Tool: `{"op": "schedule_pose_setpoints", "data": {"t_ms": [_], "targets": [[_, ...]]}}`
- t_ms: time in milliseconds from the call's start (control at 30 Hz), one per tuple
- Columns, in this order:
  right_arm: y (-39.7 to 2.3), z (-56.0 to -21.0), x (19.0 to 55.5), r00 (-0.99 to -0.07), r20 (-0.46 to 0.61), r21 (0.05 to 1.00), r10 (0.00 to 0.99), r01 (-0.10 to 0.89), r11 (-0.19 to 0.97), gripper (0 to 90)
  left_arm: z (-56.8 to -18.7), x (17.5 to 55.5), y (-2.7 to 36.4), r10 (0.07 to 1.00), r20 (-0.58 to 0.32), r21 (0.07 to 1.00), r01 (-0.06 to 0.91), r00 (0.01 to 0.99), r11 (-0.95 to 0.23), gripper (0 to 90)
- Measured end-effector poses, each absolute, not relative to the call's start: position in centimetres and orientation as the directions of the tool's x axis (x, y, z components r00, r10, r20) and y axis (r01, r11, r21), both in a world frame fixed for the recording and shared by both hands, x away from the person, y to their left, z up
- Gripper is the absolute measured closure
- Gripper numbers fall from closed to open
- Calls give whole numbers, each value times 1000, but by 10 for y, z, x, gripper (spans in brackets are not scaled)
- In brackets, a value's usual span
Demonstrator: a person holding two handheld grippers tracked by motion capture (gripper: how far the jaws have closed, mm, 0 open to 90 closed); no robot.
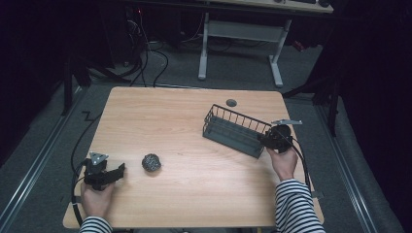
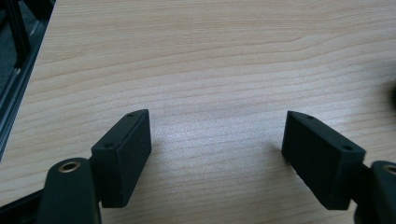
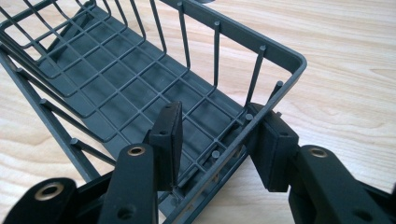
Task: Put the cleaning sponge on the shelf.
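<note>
A dark grey wire basket (image 1: 233,130) lies slantwise on the right half of the wooden table (image 1: 184,194). My right gripper (image 1: 269,140) is shut on the basket's near end. In the right gripper view one pad (image 3: 169,135) stands inside the basket (image 3: 116,70) and the other presses its corner from outside, with the gripper (image 3: 219,140) astride the end wall. A steel-wool ball (image 1: 151,162) rests on the left half. My left gripper (image 1: 119,171) lies just left of the ball, open. In its own view the left gripper (image 2: 217,154) has only bare wood between its pads.
A round cable grommet (image 1: 231,102) sits near the table's far edge, behind the basket. Black cables (image 1: 80,145) trail off the left side. A white desk frame (image 1: 240,46) stands on the floor beyond the table.
</note>
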State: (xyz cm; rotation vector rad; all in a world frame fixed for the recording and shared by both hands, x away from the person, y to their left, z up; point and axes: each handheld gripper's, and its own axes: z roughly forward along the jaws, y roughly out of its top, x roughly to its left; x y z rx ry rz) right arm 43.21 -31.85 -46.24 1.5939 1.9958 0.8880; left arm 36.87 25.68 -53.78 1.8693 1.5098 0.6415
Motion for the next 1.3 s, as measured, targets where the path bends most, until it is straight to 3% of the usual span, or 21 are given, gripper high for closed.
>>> {"op": "schedule_pose_setpoints", "data": {"t_ms": [1300], "targets": [[-280,-466,356,-384,44,761,922,611,218,540,-538,368,257,976,-20,738,661,217,-132,245]]}}
